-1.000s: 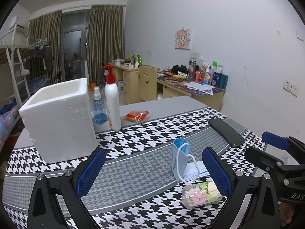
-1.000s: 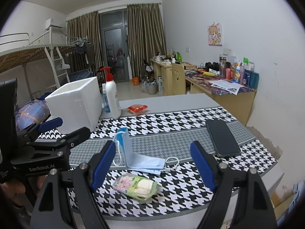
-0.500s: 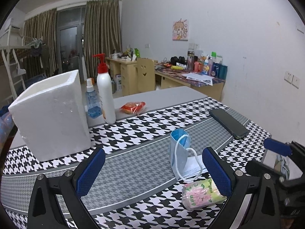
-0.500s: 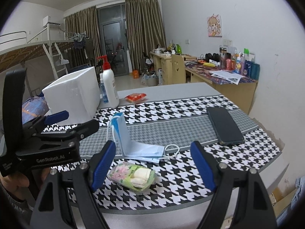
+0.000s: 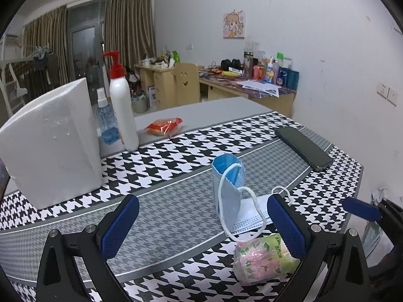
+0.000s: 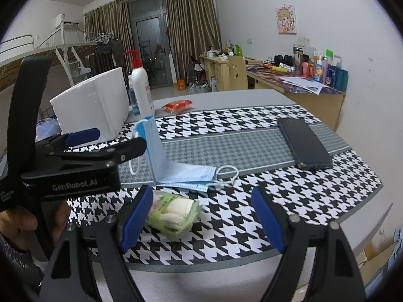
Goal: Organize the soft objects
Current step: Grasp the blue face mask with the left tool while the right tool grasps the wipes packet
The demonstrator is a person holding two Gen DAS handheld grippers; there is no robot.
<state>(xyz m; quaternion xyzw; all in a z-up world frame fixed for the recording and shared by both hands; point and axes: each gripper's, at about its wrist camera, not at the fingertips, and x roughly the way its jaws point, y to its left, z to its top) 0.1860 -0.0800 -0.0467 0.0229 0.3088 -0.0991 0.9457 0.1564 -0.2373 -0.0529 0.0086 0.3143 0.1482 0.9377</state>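
1 mask [image 5: 228, 188], 1 tissue pack [image 5: 262, 258], 2 bottles – both jaws spread, nothing between pads.

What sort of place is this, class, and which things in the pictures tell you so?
Most likely a student dormitory room. A raised metal bunk bed with a ladder stands at the back, wooden study desks cluttered with bottles and papers line the wall, and clothes hang on hangers near the curtained balcony door.

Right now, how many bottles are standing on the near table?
2. The white pump bottle with a red top stands beside the foam box; the small blue spray bottle stands just behind it, between the two. The box may hide others.
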